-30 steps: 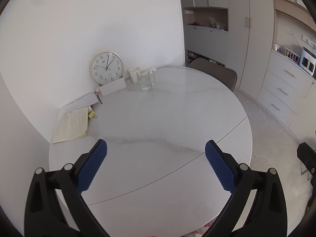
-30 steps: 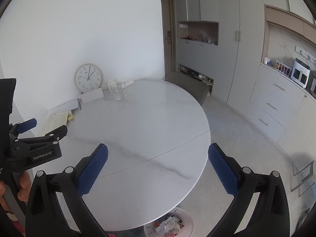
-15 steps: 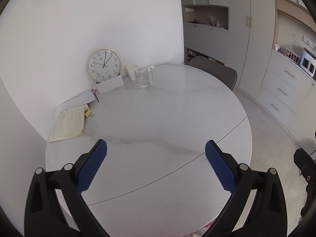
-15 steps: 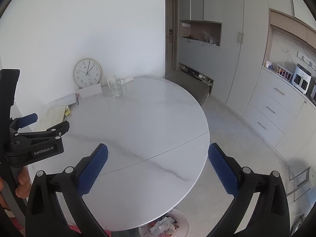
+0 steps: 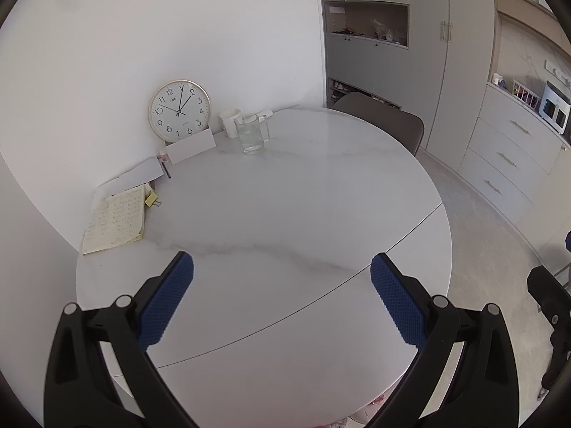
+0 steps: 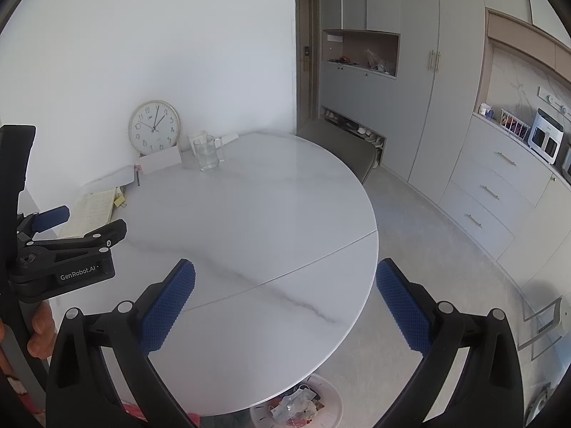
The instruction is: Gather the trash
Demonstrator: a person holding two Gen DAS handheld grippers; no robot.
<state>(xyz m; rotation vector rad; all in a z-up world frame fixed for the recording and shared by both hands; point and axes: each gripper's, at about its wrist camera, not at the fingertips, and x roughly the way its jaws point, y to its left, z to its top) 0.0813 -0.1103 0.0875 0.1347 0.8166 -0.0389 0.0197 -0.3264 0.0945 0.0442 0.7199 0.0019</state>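
Right wrist view alone shows the trash (image 6: 298,404) in a white bin (image 6: 333,397) on the floor under the counter (image 6: 271,221) edge. Both the left hand-held gripper (image 5: 282,267) and right hand-held gripper (image 6: 285,273) hover spread wide and hold nothing, above bare marble near its rim.

We read "GenRobot.AI" in white letters on the black body of the left claw (image 6: 73,226), seen at the left edge of the right wrist view. We also read the numerals 1 to 12 around the white face of the round wall clock (image 5: 179,110) that leans against the wall at the back of the table (image 5: 303,214); a small mark under the 12 is too small for us to read. The handwriting on the open notebook (image 5: 116,219) at the table's left edge is too fine for us to make out.
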